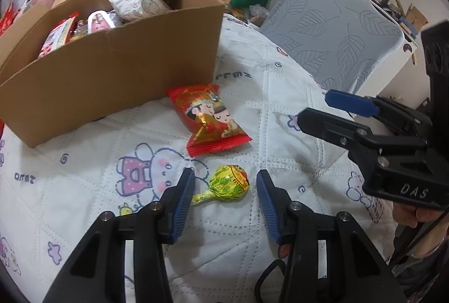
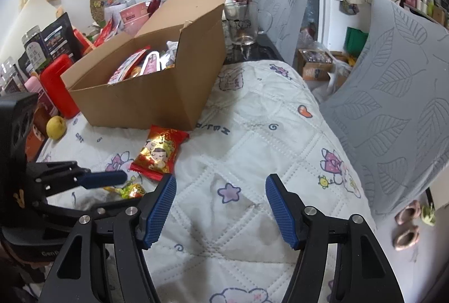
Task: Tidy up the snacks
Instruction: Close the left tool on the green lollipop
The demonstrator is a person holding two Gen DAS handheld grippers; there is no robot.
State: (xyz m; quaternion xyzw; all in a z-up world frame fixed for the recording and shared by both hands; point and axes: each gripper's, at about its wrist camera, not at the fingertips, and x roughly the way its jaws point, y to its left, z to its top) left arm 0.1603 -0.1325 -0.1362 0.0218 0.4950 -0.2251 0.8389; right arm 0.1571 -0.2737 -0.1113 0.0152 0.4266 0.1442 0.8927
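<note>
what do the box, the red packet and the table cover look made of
Box: brown corrugated cardboard, matte, with creased flaps. Red packet: glossy plastic or foil film, with glare and crimped ends. Cover: white quilted fabric, stitched in diamonds, printed with cartoons.

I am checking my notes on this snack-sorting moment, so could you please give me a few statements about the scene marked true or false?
1. The yellow-green wrapped candy lies between the fingers of the left tongs. True.
2. The red snack packet is already inside the cardboard box. False: it lies on the quilted cover, just in front of the box.
3. The right tongs hold a snack. False: their fingers stand apart over bare cover with nothing between them.
4. The cardboard box is open and already holds several snack packs. True.
5. The candy is lifted off the cover. False: it rests on the cover.
</note>
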